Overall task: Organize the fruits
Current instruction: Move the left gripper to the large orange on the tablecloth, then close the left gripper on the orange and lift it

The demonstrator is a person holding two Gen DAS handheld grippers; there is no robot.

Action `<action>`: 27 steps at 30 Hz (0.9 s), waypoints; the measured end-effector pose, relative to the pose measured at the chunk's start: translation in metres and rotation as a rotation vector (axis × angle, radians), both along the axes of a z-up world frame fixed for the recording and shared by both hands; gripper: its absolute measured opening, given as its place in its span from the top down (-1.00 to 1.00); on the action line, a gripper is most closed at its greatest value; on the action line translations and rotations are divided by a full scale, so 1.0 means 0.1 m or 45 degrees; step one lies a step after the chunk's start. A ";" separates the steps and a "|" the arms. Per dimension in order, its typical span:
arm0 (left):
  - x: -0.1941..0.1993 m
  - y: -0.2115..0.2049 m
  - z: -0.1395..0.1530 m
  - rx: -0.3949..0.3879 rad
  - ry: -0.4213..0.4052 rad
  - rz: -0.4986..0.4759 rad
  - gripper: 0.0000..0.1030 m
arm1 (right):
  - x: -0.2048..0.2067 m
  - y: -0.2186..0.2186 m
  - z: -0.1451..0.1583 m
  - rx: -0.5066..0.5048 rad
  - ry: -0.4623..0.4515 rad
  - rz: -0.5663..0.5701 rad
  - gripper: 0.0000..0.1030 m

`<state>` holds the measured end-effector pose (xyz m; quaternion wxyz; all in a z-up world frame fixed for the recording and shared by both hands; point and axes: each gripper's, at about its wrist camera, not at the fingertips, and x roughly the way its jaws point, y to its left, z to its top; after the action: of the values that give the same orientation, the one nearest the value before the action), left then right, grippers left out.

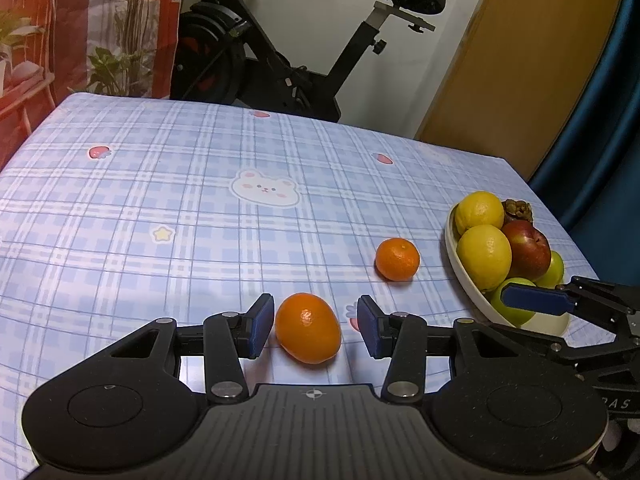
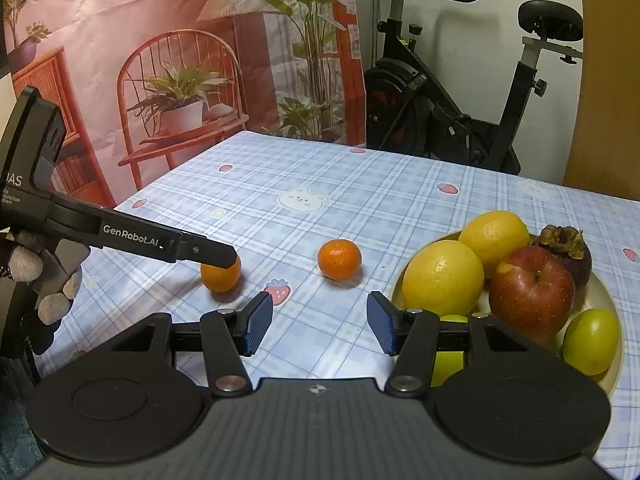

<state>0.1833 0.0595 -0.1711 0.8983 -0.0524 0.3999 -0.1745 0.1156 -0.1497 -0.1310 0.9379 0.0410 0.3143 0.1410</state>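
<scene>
Left gripper (image 1: 316,326): blue ribbed pads spread wide, flanking a smooth, egg-shaped near orange (image 1: 308,328) on the checked tablecloth (image 1: 160,184); its long axis runs slantwise across the gap; contact with either pad cannot be told.
Right gripper (image 2: 320,326): pads parted, holding nothing, beside the cream plate (image 2: 612,292).
Second orange (image 1: 397,259): round, dimpled, near the plate.
Right view alone shows a mangosteen (image 2: 564,254) whole and the gloved hand (image 2: 48,280).
</scene>
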 end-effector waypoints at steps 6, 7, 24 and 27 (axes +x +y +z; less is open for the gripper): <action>0.05 -0.03 -0.06 0.010 0.024 0.004 0.07 | 0.01 0.02 -0.01 -0.004 0.009 0.008 -0.08; 0.06 -0.03 -0.06 0.010 0.028 0.004 0.07 | 0.02 0.02 -0.01 -0.005 0.010 0.007 -0.08; 0.06 -0.06 -0.06 0.002 0.039 -0.051 0.28 | 0.05 0.19 -0.08 -0.037 0.044 0.088 -0.08; 0.04 -0.09 -0.06 0.001 0.035 -0.072 0.29 | 0.05 0.21 -0.11 -0.042 0.050 0.105 -0.08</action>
<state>0.1869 0.0509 -0.1769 0.8875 -0.0429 0.4135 -0.1990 0.1203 -0.1284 -0.1415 0.9255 0.0153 0.3365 0.1733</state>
